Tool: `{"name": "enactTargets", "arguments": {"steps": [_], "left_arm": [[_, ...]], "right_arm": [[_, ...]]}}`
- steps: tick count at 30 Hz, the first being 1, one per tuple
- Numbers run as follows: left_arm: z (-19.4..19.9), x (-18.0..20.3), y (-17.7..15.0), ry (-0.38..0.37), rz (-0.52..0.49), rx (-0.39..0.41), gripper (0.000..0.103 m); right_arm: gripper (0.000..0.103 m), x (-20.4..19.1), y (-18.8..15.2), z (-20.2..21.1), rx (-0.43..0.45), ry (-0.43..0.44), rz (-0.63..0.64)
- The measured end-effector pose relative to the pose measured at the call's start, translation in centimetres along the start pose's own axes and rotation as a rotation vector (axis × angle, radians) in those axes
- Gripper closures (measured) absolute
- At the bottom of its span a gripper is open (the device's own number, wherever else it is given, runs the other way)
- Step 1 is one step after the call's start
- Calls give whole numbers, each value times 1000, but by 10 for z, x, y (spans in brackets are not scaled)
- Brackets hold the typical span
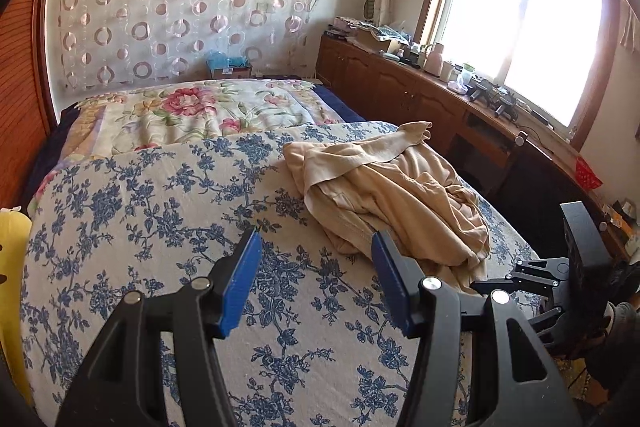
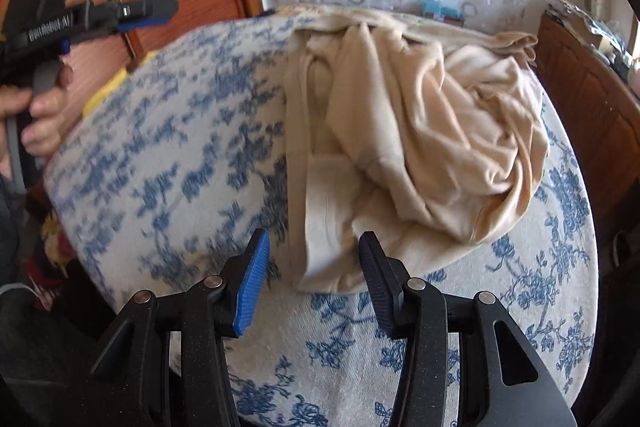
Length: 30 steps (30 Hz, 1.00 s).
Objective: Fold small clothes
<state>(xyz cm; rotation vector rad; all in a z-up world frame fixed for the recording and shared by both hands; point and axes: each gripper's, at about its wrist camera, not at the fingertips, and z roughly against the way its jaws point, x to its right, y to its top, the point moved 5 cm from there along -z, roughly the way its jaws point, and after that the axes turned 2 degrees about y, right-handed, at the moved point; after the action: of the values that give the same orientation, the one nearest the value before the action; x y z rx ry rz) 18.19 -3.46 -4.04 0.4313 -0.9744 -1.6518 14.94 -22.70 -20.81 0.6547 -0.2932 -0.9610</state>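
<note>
Both the left gripper (image 1: 316, 239) and right gripper (image 2: 314, 241) are held half open and empty. If the crumpled beige garment (image 2: 420, 131), at frame centre, is pinched blindly, several layers may be caught.

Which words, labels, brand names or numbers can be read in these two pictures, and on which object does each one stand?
"GenRobot.AI": white letters on the black body of the left claw, right wrist view; slightly blurred, so the reading is probable.
Small label on the brown cardboard box with blue contents by the wall: too small to read.
Red paper with pale marks on the long brown wooden cabinet: unreadable.
Nothing else carries text.
</note>
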Motion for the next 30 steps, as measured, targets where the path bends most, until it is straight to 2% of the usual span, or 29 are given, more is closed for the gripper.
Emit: {"name": "enactTargets", "arguments": {"steps": [1, 2, 3, 5, 8, 12, 15, 17, 20, 24, 30], "left_arm": [[-1, -1, -1, 0, 4, -3, 47], [-3, 0, -1, 1, 6, -5, 47], [-5, -1, -1, 2, 8, -9, 47], [-10, 0, 0, 2, 6, -18, 47], [-19, 1, 1, 10, -4, -37, 47], [-37, 1, 5, 15, -10, -63, 47], [-54, 4, 14, 18, -24, -80, 47], [-66, 4, 20, 16, -29, -91, 47], [-88, 4, 32, 23, -32, -112, 47], [-112, 2, 51, 43, -39, -113, 47], [-158, 2, 75, 43, -61, -145, 47]], "right_arm": [[69, -1, -1, 0, 0, -18, 25], [96, -2, -1, -1, -5, -46, 51], [100, -1, 0, -1, -8, -55, 70], [102, 6, 3, 2, -15, -50, 80], [102, 21, 20, 20, 49, -98, 101], [102, 60, 73, 62, 190, -198, 116], [102, 98, 114, 74, 254, -277, 123], [102, 124, 137, 70, 265, -325, 119], [102, 163, 165, 48, 253, -381, 111], [102, 206, 185, 3, 203, -407, 99], [102, 244, 172, -50, 108, -354, 36]]}}
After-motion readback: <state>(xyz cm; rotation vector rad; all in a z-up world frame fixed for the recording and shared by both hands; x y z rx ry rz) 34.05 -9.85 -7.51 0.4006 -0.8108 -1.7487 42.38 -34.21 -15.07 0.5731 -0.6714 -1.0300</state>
